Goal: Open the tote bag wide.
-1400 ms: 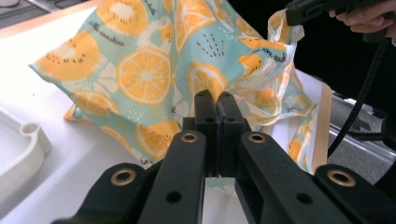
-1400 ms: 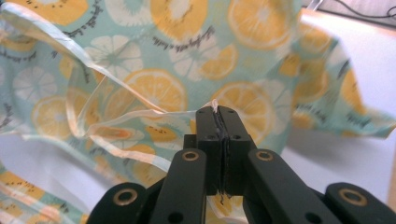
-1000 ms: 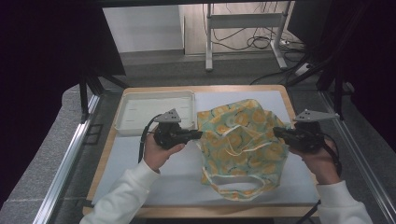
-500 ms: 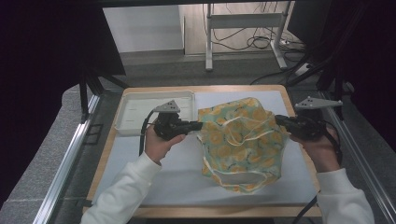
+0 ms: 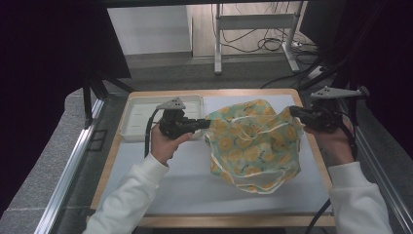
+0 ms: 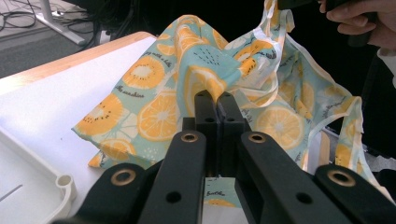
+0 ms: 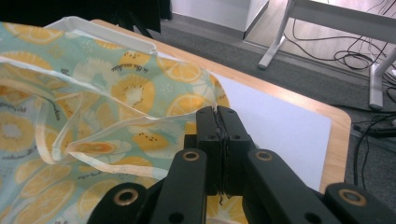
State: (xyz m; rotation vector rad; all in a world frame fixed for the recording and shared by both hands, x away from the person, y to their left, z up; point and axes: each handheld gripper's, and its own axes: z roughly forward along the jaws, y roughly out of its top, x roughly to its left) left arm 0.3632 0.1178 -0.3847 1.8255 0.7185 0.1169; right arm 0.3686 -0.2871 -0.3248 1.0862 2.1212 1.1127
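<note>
One white tray (image 5: 134,117) sits at the counter's (image 5: 165,190) far left corner, with nothing visible in it. Just right of it, the left gripper (image 5: 207,124) points across the counter, its jaws clamped tight on a pinch of the one fruit-print fabric bag (image 5: 255,146); the left gripper view shows the cloth (image 6: 154,102) bunched up between the closed jaw tips (image 6: 215,100). The bag, teal with orange and kiwi slices and pale straps, hangs stretched between two grippers, its upper edge lifted off the counter and its lower part draping down onto the white mat. At the right, the right gripper (image 5: 293,111) is likewise closed on the bag's opposite edge, a thin fold of cloth (image 7: 116,93) caught between its jaws (image 7: 218,112). Two sleeved forearms come in from the near edge. The tray lies close beside the left hand (image 5: 165,144); the mat in front of the bag towards the near edge is bare, and the counter's wooden rim runs just beside the right hand (image 5: 336,141).
</note>
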